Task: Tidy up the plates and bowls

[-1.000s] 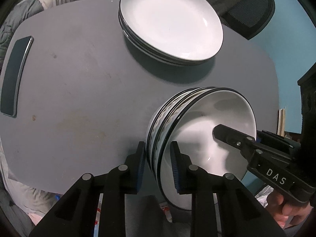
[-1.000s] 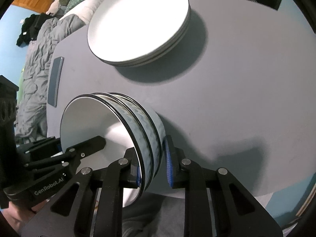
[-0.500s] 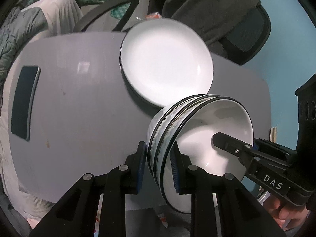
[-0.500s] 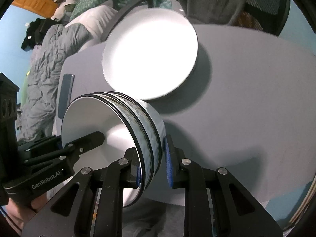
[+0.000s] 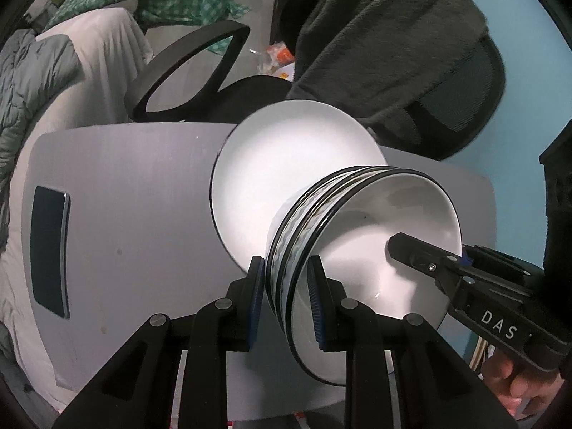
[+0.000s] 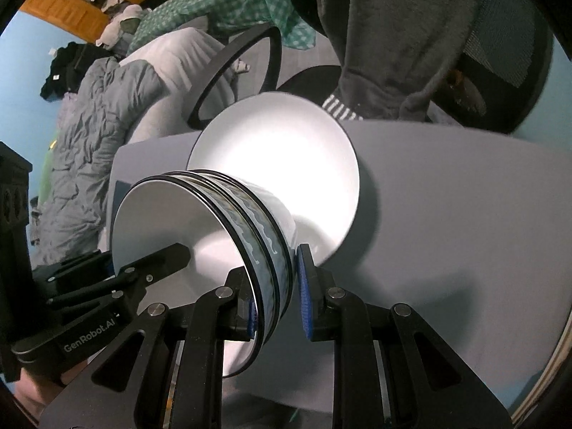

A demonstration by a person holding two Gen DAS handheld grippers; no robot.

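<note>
A nested stack of white bowls with black rims (image 5: 375, 236) is held in the air between both grippers, over the near side of the stack of white plates (image 5: 279, 164) on the grey table (image 5: 143, 214). My left gripper (image 5: 286, 300) is shut on the stack's left rim. My right gripper (image 6: 277, 304) is shut on the opposite rim of the bowl stack (image 6: 200, 236). Each gripper shows in the other's view, the right (image 5: 464, 286) and the left (image 6: 107, 293). The plates (image 6: 286, 153) lie just beyond the bowls.
A dark phone (image 5: 48, 250) lies at the table's left edge. A black office chair (image 5: 447, 82) draped with a dark fleece stands behind the table. A bed with a grey duvet (image 6: 93, 136) is to the left.
Both grippers have lifted the bowl stack and carried it away from the table's near edge toward the plates. The bowls now overlap the plate stack in both views.
</note>
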